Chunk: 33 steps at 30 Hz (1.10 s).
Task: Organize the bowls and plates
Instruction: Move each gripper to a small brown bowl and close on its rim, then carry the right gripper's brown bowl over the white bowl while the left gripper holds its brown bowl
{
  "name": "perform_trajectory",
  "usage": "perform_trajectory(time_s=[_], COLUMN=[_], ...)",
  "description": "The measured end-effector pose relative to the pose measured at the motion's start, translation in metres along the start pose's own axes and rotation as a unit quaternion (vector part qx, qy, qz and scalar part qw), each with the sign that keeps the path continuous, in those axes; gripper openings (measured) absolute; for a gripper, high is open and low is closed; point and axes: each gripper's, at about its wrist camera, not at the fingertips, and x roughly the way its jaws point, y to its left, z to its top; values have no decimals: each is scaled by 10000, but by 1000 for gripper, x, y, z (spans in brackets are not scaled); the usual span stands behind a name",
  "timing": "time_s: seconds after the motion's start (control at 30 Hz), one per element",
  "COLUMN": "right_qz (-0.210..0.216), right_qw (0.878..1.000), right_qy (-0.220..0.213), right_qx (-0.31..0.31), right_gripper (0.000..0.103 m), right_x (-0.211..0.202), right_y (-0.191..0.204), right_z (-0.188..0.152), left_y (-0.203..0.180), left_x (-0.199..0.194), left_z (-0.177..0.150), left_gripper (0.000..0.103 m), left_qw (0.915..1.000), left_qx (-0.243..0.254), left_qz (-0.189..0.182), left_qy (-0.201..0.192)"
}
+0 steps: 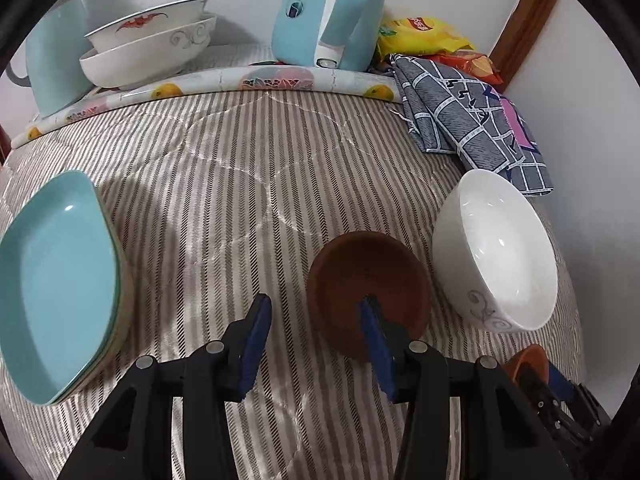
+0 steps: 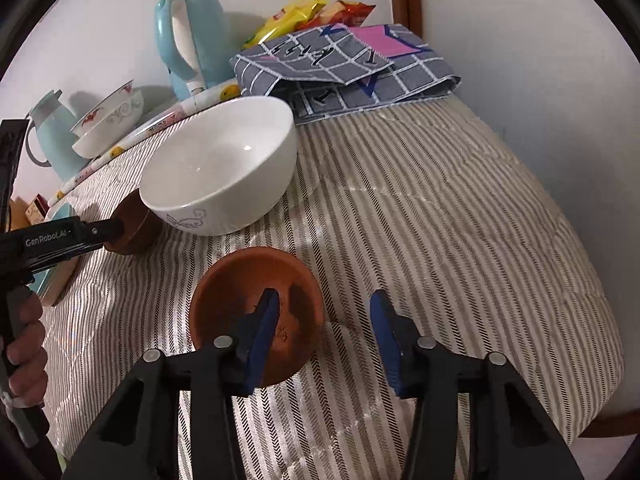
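The left tongs (image 1: 316, 332) are standing part-open and holding nothing. They are straddling the near rim of the dark brown dish (image 1: 368, 276), with the right pad (image 1: 374, 336) over the dish's inside and the left pad outside over the striped cloth (image 1: 240, 184). The right tongs (image 2: 324, 328) are likewise standing part-open and empty. Their left pad (image 2: 266, 332) is sitting inside the terracotta dish (image 2: 256, 280) and their right pad is clear of the rim. Both dishes are lying on soft, quilted fabric, so a closing pad is likely to be pushing the dish sideways or tipping it before the opposite pad is making contact. A grip taken on one thin rim edge is also risking the dish pivoting and slipping out during the lift. Just beyond and to the right of the left tongs, the white bowl (image 1: 496, 248) is sitting very near the brown dish; a skidding dish is liable to be knocking against it. To the left of the left tongs, the stacked teal plates (image 1: 60, 280) are lying well apart and are posing little hazard. Farthest ahead, the kettle (image 1: 320, 12) and the nested patterned bowls (image 1: 148, 44) are standing by the wall, out of the working zone.
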Motion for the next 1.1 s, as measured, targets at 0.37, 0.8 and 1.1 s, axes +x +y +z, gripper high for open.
perform_trajectory(time_s=[0.37,0.8,1.1], right_qz=[-15,-67,-88], right_qw=[10000,9999,9997], right_qy=[-78,-91,-204], right_qx=[-9,-110,-91], right_gripper=[38,17,10], right_x=[7,5,-2], right_y=[0,13,16], right_z=[1,1,0], left_y=[0,2,0], left_x=[17,16,-1], left_z=[6,6,1], left_gripper=[36,11,9], left_qw=[9999,9996,9990], left_qx=[-104,-211,-165], left_qz=[-49,-172,-325], left_qy=[49,-70,-258])
